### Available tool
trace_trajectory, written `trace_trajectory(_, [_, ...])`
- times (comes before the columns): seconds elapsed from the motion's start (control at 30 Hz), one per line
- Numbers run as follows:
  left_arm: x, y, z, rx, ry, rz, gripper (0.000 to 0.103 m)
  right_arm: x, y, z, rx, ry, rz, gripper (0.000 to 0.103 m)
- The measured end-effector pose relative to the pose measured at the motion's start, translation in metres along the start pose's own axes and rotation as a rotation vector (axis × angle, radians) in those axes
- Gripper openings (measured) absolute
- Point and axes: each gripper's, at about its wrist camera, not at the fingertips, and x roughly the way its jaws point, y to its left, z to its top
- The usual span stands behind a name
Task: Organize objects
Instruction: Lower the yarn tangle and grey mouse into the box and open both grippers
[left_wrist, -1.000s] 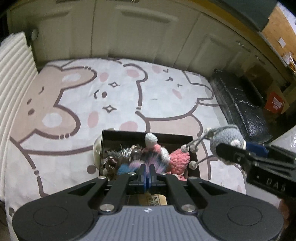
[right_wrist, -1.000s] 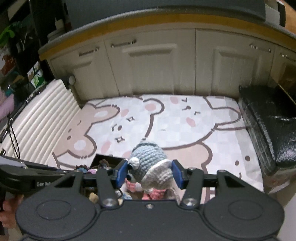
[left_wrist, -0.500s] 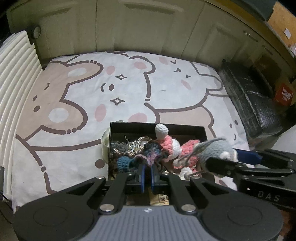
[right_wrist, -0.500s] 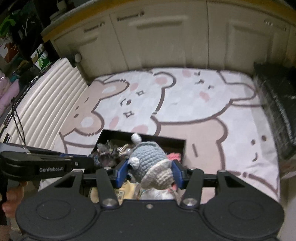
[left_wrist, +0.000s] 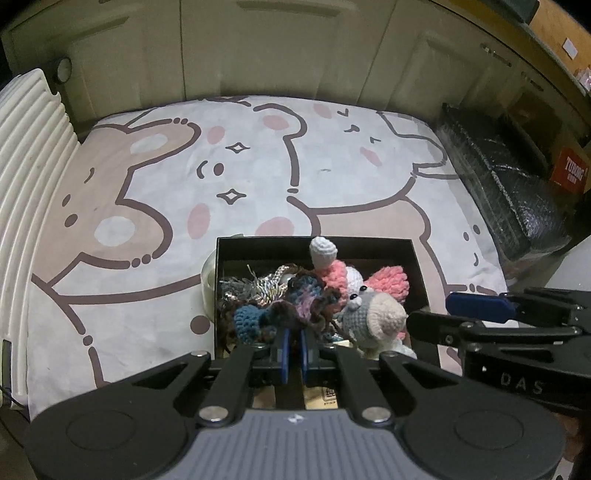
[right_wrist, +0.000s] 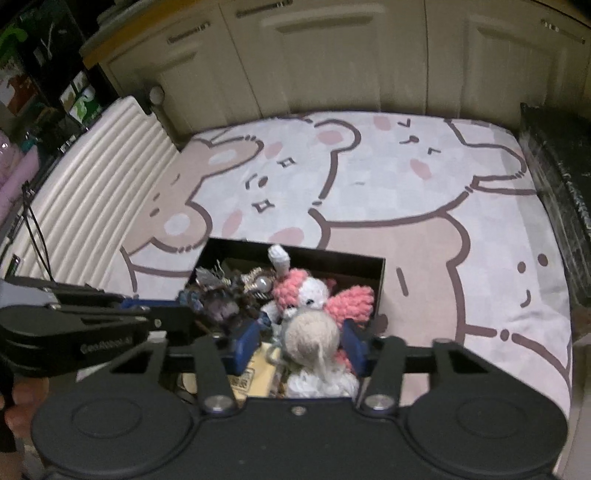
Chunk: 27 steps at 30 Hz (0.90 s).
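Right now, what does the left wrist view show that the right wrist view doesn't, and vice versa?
Left wrist only: the red Tuborg box at far right, and the cream round thing beside the black box. Right wrist only: the dark shelves at far left and a person's fingers. Both: the black box of crochet toys, the grey crochet toy, the bear-print mat.

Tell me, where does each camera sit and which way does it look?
Left wrist: rides the left claw, looking down into the black box; the right claw shows at right.
Right wrist: rides the right claw, looking down at the grey toy loose between jaws that have just been closing; left claw shows at left.
Shared: box, toy, bear rug.
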Motion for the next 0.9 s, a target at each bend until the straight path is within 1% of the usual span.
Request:
trace_trajectory(0.1, [0.004,0.0,0.001,0.005,0.008,0.005,0.008,0.003,-0.001,0.0,0.002,0.007,-0.006,0.038])
trace_trajectory(0.3, [0.016,-0.002,0.0,0.022,0.037,0.003,0.008,0.013,0.001,0.001,-0.013,0.024,-0.022,0.028])
trace_trajectory(0.43, [0.034,0.0,-0.001,0.042,0.087,0.026,0.01,0.024,0.003,0.001,-0.03,0.048,-0.036,0.026])
trace_trajectory(0.47, [0.037,0.001,-0.001,0.06,0.097,0.025,0.01,0.027,0.003,0.0,-0.033,0.056,-0.04,0.025])
trace_trajectory(0.7, [0.045,-0.002,-0.003,0.085,0.107,0.027,0.01,0.048,0.006,-0.004,-0.063,0.102,-0.071,0.023])
trace_trajectory(0.9, [0.047,-0.006,-0.004,0.101,0.114,0.032,0.01,0.058,0.009,-0.008,-0.086,0.128,-0.072,0.025])
